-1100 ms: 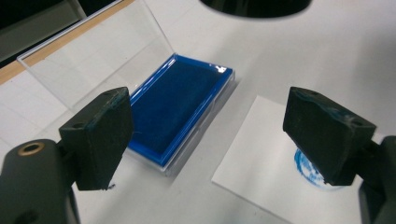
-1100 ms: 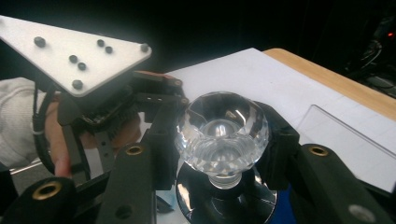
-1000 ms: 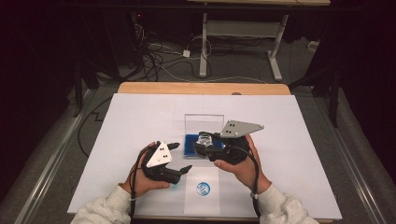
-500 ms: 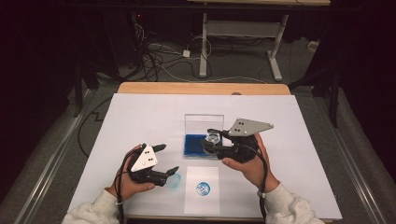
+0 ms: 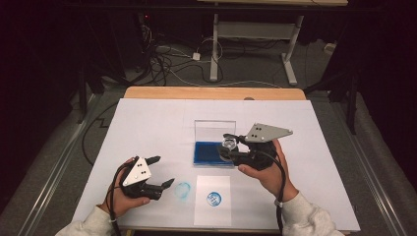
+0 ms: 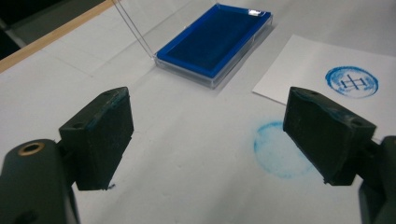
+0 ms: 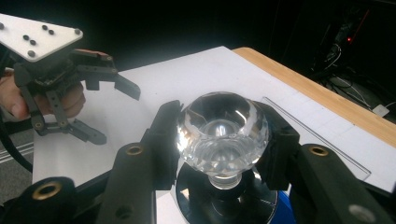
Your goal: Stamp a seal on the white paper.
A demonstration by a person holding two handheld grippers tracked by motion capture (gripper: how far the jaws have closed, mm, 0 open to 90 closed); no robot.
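My right gripper (image 5: 229, 146) is shut on a stamp with a faceted clear knob (image 5: 229, 142) and holds it upright at the right end of the blue ink pad (image 5: 208, 153). In the right gripper view both pads press the knob (image 7: 222, 127) over the stamp's dark round base. Whether the base touches the pad I cannot tell. My left gripper (image 5: 161, 171) is open and holds nothing, low over the white sheet at the front left. Its jaws frame a round blue smudge (image 6: 275, 150). A white card (image 5: 212, 212) bears a blue stamp print (image 5: 213, 198).
The ink pad's clear lid (image 5: 214, 128) stands up behind it. The white sheet (image 5: 147, 123) covers most of the table, with a wooden edge (image 5: 211, 93) at the back. Cables and table legs lie on the dark floor beyond.
My left gripper has moved left, away from the ink pad and toward the table's front left, still open. The right gripper has kept the stamp at the pad.
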